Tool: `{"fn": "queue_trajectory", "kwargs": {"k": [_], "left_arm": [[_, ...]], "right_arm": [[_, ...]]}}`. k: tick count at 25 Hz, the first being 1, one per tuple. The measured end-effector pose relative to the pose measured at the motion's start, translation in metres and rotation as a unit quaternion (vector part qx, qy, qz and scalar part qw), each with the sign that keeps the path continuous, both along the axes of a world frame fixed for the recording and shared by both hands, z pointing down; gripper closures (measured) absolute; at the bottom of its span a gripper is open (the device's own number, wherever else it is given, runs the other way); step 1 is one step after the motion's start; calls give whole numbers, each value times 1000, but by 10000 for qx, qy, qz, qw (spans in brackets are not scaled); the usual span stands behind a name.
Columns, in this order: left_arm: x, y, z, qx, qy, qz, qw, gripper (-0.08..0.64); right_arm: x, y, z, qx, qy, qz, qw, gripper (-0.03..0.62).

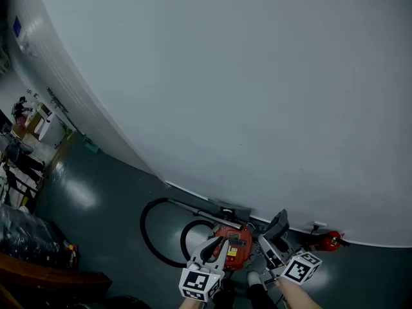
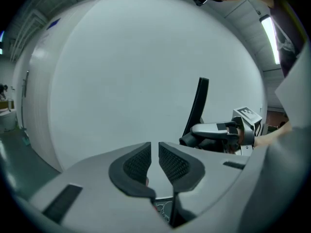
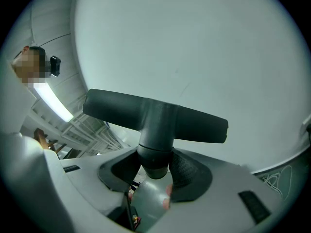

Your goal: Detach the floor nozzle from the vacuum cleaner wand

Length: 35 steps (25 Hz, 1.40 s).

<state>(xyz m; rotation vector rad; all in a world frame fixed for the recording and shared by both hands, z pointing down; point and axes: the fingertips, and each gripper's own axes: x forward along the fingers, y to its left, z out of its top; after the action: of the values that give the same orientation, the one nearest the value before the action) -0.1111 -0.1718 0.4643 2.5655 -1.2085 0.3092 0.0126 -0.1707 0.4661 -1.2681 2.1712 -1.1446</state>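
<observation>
Since right gripper (image 3: 154,171) jaws clamp the floor nozzle (image 3: 155,125), held above the vacuum cleaner (image 1: 235,246), detachment looks done | left gripper (image 2: 154,161) jaws closing, empty

The red vacuum cleaner (image 1: 239,238) is partly hidden and too small for detail.

Lodged in right claw (image 3: 155,171): floor nozzle (image 3: 155,118), above vacuum cleaner (image 1: 235,246) on floor (image 1: 96,198); hose (image 1: 151,237) left, wall (image 1: 225,76) behind.
</observation>
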Motion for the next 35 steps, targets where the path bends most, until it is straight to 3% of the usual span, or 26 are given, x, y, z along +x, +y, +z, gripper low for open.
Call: {"fn": "queue_trajectory", "kwargs": {"k": [7,16,21,35], "left_arm": [[-7,18,-74,360,72,-376,9986,550],[-9,44,-135,762,133,-500,9957,555],[-16,50,-142,848,164,-505,9950,555],[-28,59,-124,620,135,-468,9969,555]], "right_arm": [[-17,12,-63,410,34,-504,9979,403],[-25,32,-122,1023,271,-613,9925,403],[-31,34,-128,1063,292,-652,9918,403],[-41,36,-123,942,172,-673,9931,403]]}}
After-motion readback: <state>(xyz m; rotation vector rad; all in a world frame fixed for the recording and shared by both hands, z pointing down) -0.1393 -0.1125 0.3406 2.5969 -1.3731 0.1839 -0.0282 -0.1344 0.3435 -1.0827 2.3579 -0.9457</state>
